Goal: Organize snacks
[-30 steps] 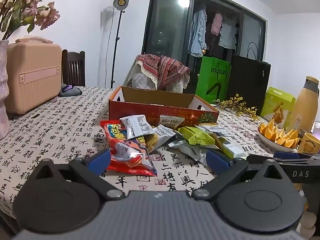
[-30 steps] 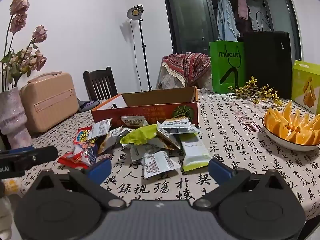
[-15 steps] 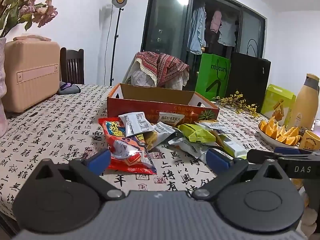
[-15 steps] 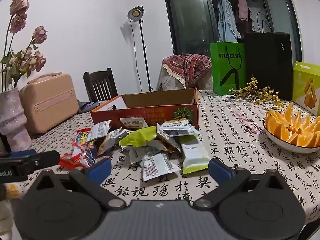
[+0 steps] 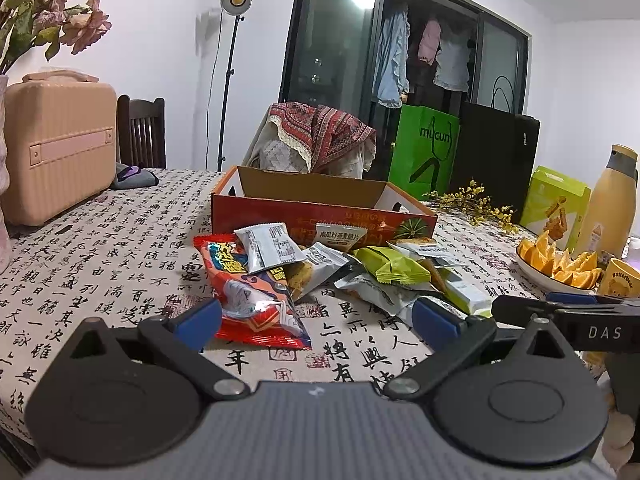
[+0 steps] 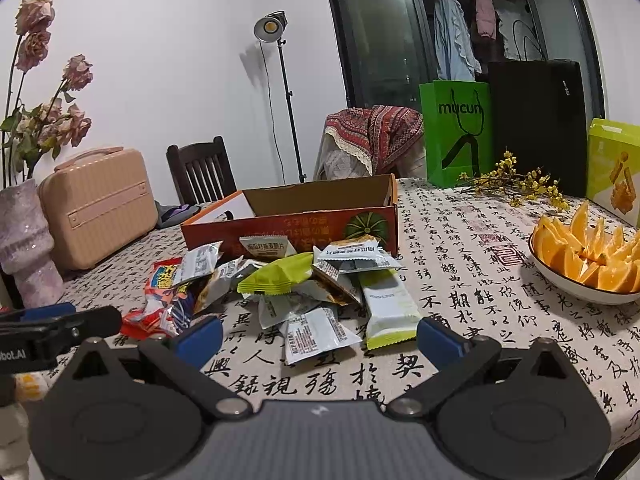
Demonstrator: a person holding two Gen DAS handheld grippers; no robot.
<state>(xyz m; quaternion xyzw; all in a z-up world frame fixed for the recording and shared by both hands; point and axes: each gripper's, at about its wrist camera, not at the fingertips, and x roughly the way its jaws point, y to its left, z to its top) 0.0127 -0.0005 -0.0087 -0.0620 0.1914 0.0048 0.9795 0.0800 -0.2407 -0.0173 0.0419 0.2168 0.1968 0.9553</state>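
Two pairs of hand-held tongs are hovering low over a table [image 6: 480, 248] spread with a calligraphy-print cloth, both with jaws standing wide apart and gripping nothing. A loose heap of snack packets is lying just ahead of them, in front of an open orange cardboard box [image 5: 320, 212], which looks to be the intended home for the lot.

The left tongs [image 5: 316, 320] are sitting nearest the red snack bag [image 5: 256, 296], which is lying almost straight ahead between the blue pads, its long axis running away from the tongs toward the box. The right tongs [image 6: 318, 338] are facing a white packet [image 6: 316, 334] and, just beside it, a pale green bar [image 6: 388, 310] whose length also points toward the box. A lime-green wrapper [image 6: 280, 276] is resting on top of the pile, farther in. By position, the left side appears closer to the red bag and the right closer to the white packet; either grab would likely call for a short push forward and down.

The floor of the box is hidden behind its near wall, so whether anything is already inside cannot be told. Several packets are buried under others and hard to separate. A bowl of orange wedges [image 6: 540, 264] is standing well off to the right, partly cut by the frame.
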